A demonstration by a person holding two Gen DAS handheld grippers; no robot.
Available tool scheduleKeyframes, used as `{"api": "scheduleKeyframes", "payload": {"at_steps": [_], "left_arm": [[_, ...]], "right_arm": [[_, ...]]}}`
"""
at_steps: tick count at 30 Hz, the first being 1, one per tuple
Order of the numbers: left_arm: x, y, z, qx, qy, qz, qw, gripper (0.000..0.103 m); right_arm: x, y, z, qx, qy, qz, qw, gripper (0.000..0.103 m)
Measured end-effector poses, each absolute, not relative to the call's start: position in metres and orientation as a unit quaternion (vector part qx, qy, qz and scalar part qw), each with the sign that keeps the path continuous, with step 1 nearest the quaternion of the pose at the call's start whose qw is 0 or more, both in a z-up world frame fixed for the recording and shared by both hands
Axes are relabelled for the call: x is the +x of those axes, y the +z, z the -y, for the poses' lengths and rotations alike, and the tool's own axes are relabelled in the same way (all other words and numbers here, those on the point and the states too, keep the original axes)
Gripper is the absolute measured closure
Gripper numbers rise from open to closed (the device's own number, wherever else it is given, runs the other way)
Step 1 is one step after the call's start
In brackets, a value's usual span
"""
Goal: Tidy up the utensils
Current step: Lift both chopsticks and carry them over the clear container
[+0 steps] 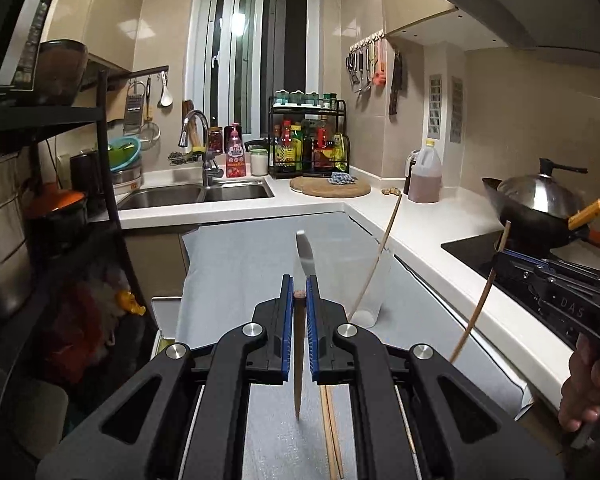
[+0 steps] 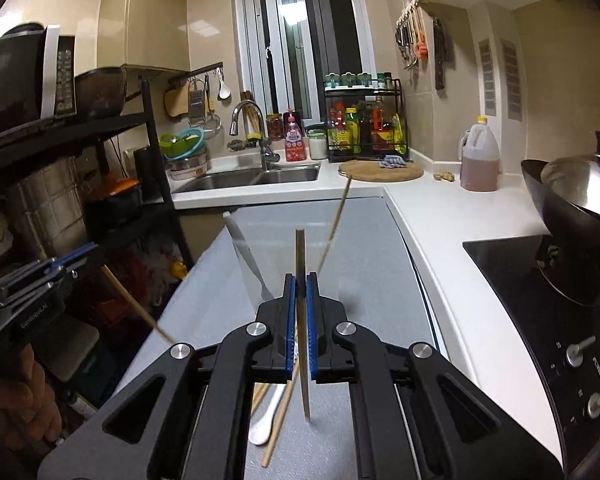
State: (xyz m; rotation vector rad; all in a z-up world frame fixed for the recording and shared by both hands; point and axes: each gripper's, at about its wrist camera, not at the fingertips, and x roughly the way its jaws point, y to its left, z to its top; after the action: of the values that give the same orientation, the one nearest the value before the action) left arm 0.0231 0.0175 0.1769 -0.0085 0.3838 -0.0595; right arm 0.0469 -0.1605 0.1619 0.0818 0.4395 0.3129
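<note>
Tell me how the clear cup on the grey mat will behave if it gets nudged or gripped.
The clear cup looks tall and narrow, so a push near the rim would probably tip it. The long chopstick leaning out over its rim likely adds leverage that way. Its smooth wall may slip in a grip.

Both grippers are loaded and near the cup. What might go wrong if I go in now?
1. The clear cup already holds a leaning chopstick and, it seems, a knife. A nudge could tip it.
2. The left gripper and right gripper each grip a chopstick, and may clash at the rim.
3. The rim is faint, so a drop may miss.
</note>
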Motion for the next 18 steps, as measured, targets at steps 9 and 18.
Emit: {"api": "scheduleKeyframes", "payload": {"at_steps": [9, 18], "left_arm": [[0.061, 0.234, -0.015, -0.016, -0.046, -0.205, 0.978, 0.096], [0.118, 0.303, -0.003, -0.033, -0.070, -0.160, 0.984, 0.096]], "right_arm": [[0.084, 0.211, 0.163, 0.064, 0.169, -0.190, 0.965, 0.098], [0.135, 0.272, 0.160, 0.072, 0.180, -0.136, 0.972, 0.098]]}}
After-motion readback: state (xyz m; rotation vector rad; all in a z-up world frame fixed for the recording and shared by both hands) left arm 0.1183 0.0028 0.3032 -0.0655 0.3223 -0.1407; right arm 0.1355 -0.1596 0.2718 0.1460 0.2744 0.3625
